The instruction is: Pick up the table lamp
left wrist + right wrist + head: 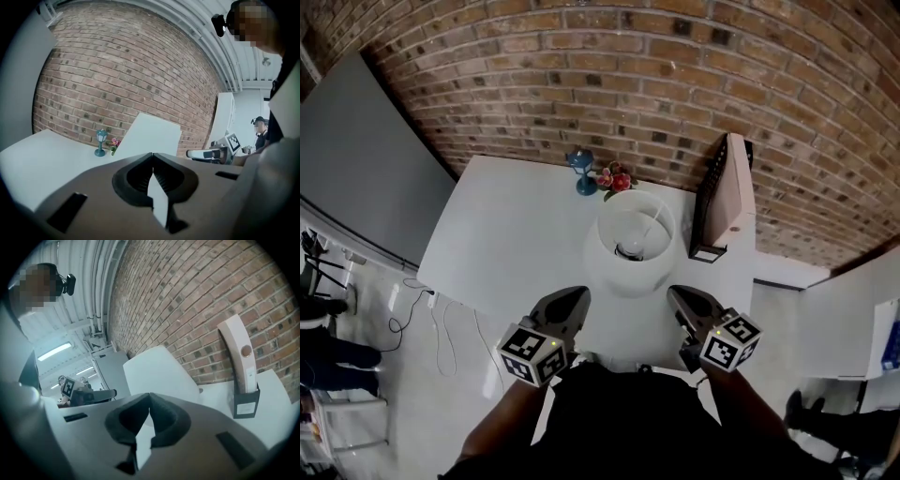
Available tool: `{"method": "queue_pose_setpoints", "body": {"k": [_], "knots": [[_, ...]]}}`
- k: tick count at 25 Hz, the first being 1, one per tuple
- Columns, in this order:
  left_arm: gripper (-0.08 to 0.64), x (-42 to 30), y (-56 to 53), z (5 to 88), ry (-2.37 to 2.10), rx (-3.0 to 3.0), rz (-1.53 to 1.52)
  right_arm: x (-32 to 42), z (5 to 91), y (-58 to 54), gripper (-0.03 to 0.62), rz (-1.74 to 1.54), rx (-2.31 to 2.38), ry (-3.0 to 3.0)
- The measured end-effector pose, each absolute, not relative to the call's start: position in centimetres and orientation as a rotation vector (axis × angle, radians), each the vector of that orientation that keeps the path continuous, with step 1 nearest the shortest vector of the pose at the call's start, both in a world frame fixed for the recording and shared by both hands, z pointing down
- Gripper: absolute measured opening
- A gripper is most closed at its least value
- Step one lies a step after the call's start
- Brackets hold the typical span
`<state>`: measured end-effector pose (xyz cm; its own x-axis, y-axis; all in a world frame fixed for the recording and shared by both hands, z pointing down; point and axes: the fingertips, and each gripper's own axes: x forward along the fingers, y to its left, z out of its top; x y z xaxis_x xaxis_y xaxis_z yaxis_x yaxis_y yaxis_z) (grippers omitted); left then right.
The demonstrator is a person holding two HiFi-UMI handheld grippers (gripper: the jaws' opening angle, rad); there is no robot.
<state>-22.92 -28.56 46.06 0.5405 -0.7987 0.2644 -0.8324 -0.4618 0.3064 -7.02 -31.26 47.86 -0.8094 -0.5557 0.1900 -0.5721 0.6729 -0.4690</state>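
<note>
The table lamp point(630, 242), with a wide white shade, stands on the white table point(516, 246) near its front edge. In the left gripper view the lampshade point(150, 136) rises just beyond the jaws; in the right gripper view the lampshade point(159, 373) does the same. My left gripper point(579, 295) is shut and empty at the shade's lower left. On the shade's lower right my right gripper point(675, 293) is also shut with nothing in it. Both tips point at the shade, a little apart from it.
A small blue lantern ornament point(581, 171) and red-pink flowers point(614, 178) stand at the table's back by the brick wall. A tall beige device in a black holder point(724, 199) stands at the lamp's right. A grey panel point(356, 169) is at the left.
</note>
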Motion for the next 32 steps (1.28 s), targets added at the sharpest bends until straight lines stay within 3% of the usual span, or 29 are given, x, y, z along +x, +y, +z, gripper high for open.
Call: {"method": "queue_pose_setpoints", "body": {"k": [11,15,17,19,22,25,32], "knots": [[0.003,-24.5,-29.0,45.7,-1.289,2.405,0.044,-7.2,46.6,-31.5,0.015,0.768,1.067,-2.835],[0.005,-24.5,-29.1,45.3,-1.264,2.421,-0.001,-7.1,46.1,-31.5,0.047,0.802,1.088,-2.858],[0.016,-24.5,-29.2,45.1,-1.238,2.418,-0.036,-7.3,46.0,-31.4,0.103,0.837,1.081,-2.874],[0.11,-24.4,-29.2,45.0,-1.196,2.403,-0.079,-7.4,45.8,-31.3,0.169,0.89,1.071,-2.895],[0.17,-24.4,-29.3,44.7,-1.162,2.374,-0.145,-7.4,45.5,-31.2,0.241,0.964,1.058,-2.934],[0.233,-24.7,-29.3,44.1,-1.117,2.339,-0.241,-7.2,45.1,-31.3,0.354,1.019,1.073,-2.965],[0.33,-26.3,-30.0,43.3,-0.942,2.113,-0.58,-7.0,44.2,-31.9,0.585,1.303,1.02,-3.052]]}}
